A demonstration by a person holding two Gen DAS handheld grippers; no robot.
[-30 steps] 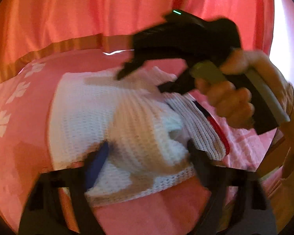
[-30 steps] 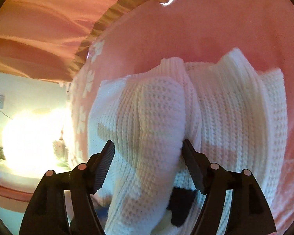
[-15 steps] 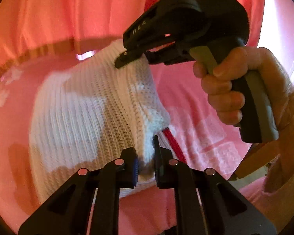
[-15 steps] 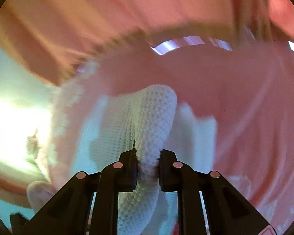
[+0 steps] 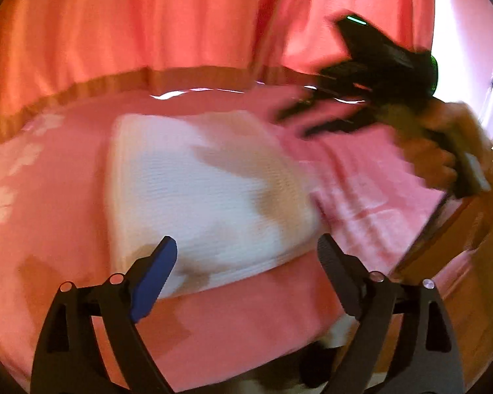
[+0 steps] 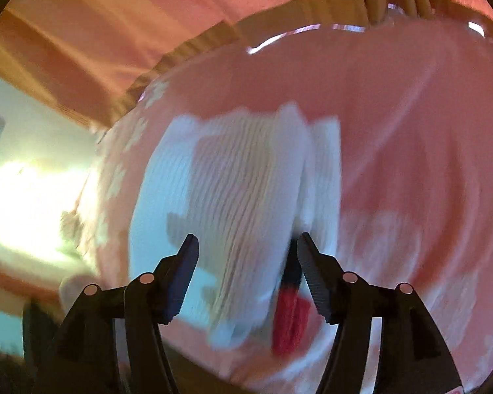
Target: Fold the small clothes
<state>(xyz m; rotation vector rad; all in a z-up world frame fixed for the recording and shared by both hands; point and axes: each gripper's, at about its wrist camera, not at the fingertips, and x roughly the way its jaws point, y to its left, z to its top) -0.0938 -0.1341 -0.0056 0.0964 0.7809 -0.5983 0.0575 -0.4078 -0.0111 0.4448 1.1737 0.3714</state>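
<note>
Hovering low over the bed, the left gripper point(image 5: 246, 256) has its jaws spread wide, nothing between them; one pad point(image 5: 154, 272) shows blue. Just beyond its tips lies the white knit sweater point(image 5: 207, 197), folded into a compact block and resting flat on the pink cover point(image 5: 56, 197). The cover carries pale flower prints along its left side.

From the right wrist view, the right gripper point(image 6: 246, 262) is likewise spread, holding nothing, poised above the near edge of the sweater point(image 6: 240, 197). A red and dark trim point(image 6: 291, 315) shows at that near edge, between the layers. The picture is motion-blurred, so the exact layering cannot be told.

Further off, in the left wrist view, the right gripper point(image 5: 315, 118) appears blurred beyond the sweater's far right corner, apart from the cloth, gripped by a hand point(image 5: 443, 151). A wooden frame point(image 5: 450, 239) borders the bed at right. Orange-pink curtains point(image 5: 148, 16) hang behind.
</note>
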